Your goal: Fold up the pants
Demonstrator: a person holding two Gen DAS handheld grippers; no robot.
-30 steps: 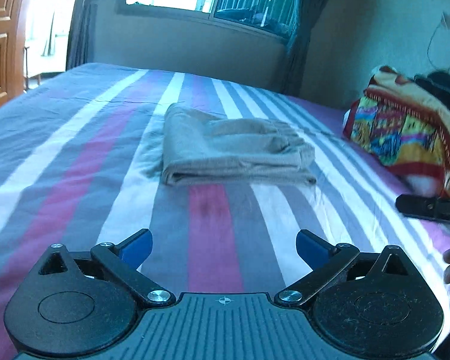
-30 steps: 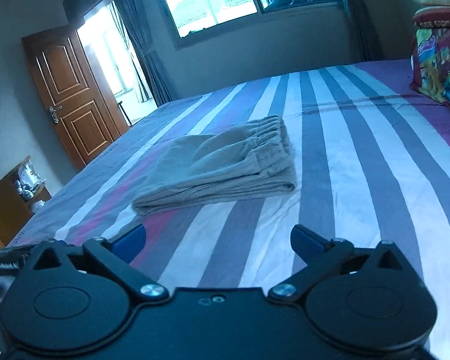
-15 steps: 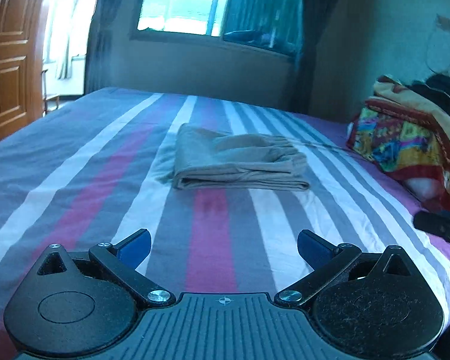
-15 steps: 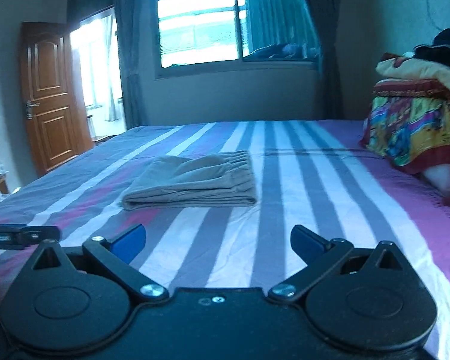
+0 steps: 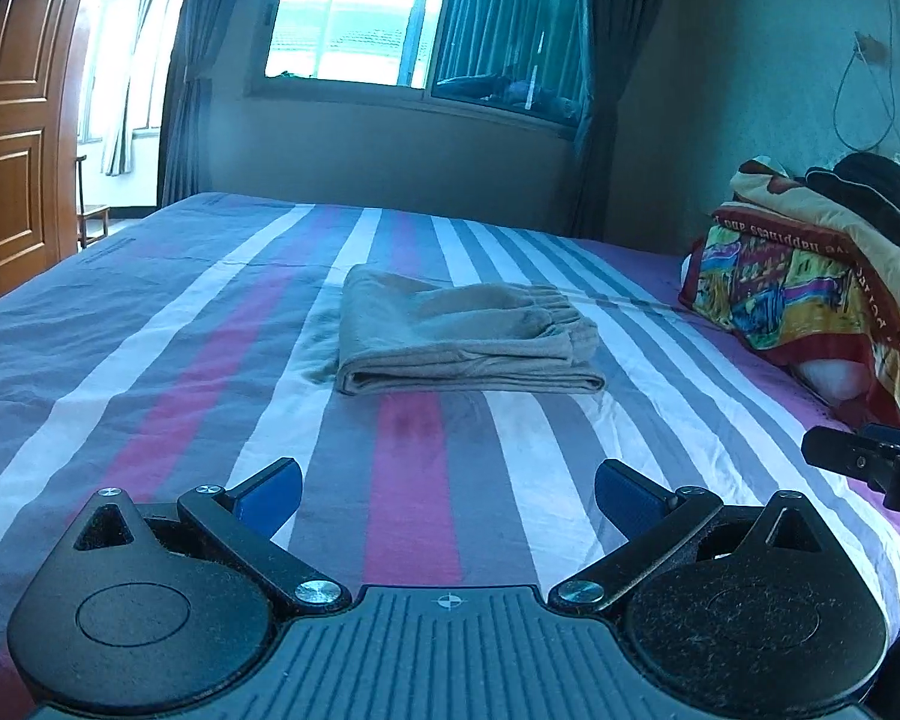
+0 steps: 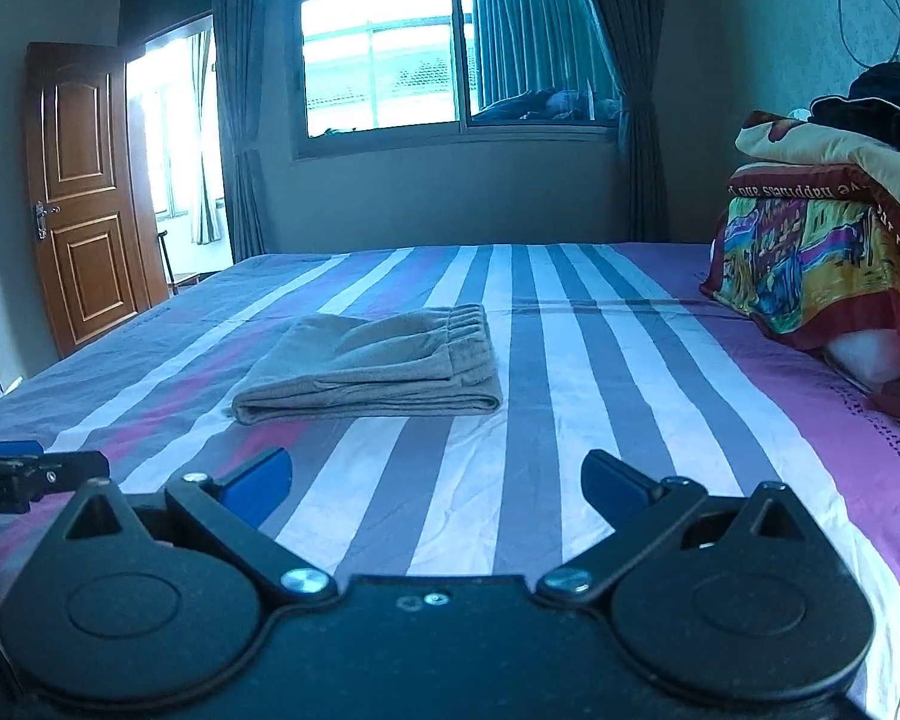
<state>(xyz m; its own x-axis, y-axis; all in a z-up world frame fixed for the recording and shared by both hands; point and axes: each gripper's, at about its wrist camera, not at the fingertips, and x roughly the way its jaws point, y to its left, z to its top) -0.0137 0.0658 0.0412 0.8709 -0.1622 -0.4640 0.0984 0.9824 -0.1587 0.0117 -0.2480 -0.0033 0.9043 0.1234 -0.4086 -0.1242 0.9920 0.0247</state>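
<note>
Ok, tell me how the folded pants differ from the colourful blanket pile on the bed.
The folded pants are plain grey-beige; the colourful blanket pile is printed in red, yellow and blue. The pants lie low and flat in a neat rectangle; the pile stands much taller, with dark cloth on top. The pants sit mid-bed; the pile is at the right edge, by the wall. Both rest on the striped sheet, untouched by either gripper.

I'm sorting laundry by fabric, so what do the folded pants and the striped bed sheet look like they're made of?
Folded pants: probably a soft, matte cotton-type knit or brushed weave; grey-beige, thick rounded fold edges, gathered elastic waistband. Striped bed sheet: looks like thin, smooth woven cotton or a blend; fine creases, printed stripes, no sheen.
</note>
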